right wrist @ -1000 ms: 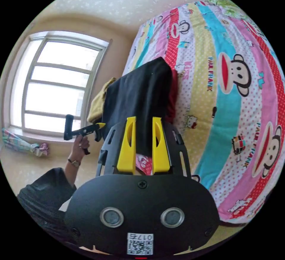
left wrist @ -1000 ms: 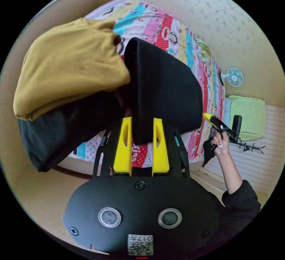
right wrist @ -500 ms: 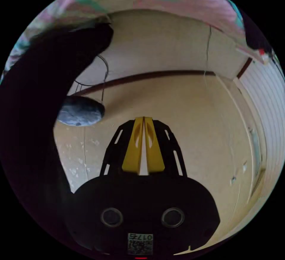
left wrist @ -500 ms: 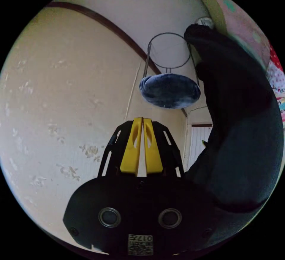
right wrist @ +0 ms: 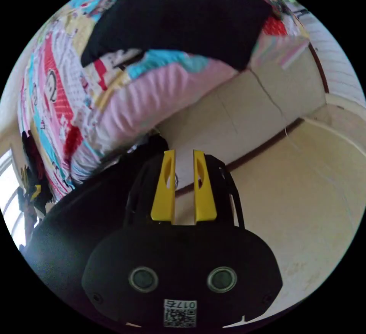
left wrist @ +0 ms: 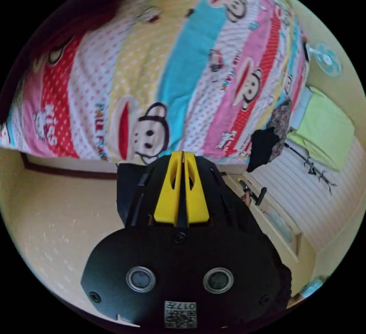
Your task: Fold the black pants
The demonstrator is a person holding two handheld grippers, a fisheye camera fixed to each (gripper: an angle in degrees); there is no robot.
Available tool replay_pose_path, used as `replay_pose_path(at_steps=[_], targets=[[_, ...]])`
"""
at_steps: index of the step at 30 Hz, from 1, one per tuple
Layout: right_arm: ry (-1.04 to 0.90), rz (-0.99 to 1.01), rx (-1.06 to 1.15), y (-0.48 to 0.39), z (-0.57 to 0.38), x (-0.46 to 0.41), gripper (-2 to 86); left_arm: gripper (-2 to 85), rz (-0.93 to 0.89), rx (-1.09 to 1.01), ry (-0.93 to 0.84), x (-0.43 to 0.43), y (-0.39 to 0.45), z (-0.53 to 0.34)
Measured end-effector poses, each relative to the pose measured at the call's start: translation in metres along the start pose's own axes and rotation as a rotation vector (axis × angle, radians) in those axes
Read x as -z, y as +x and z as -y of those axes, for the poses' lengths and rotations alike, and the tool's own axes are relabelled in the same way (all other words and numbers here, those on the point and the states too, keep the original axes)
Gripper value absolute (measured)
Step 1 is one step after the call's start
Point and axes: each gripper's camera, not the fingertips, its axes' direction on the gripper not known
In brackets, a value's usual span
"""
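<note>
Your left tongs [left wrist: 182, 154] sat pressed together, nothing between them, low centre of left gripper view, pointed at striped cartoon bedspread [left wrist: 190, 63]. Your right tongs [right wrist: 183, 154] stood slightly apart, empty, aimed at pale bed base [right wrist: 244, 109]. Black pants [right wrist: 179, 10] lay folded on bed [right wrist: 152, 93], top of right gripper view. Fan [left wrist: 326, 59] at upper right of left gripper view.

Both views sit low beside the bed [left wrist: 183, 63] — left faces its striped cover, right its pink edge [right wrist: 152, 97].
</note>
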Motion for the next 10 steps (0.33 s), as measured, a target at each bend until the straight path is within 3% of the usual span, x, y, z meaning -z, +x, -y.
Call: replay_pose_path(at_steps=[2, 6, 10], targets=[[0.099, 0.019, 0.12, -0.035, 0.036, 0.03, 10.0, -1.0, 0.05, -0.199, 0.008, -0.015, 0.098, -0.004], [0.213, -0.041, 0.296, -0.097, 0.094, 0.071, 12.3, -1.0, 0.124, -0.398, -0.056, -0.066, 0.194, -0.041], [0.049, -0.238, 0.414, -0.109, 0.117, 0.034, 11.7, -1.0, 0.146, -0.494, -0.162, -0.126, 0.224, -0.09]])
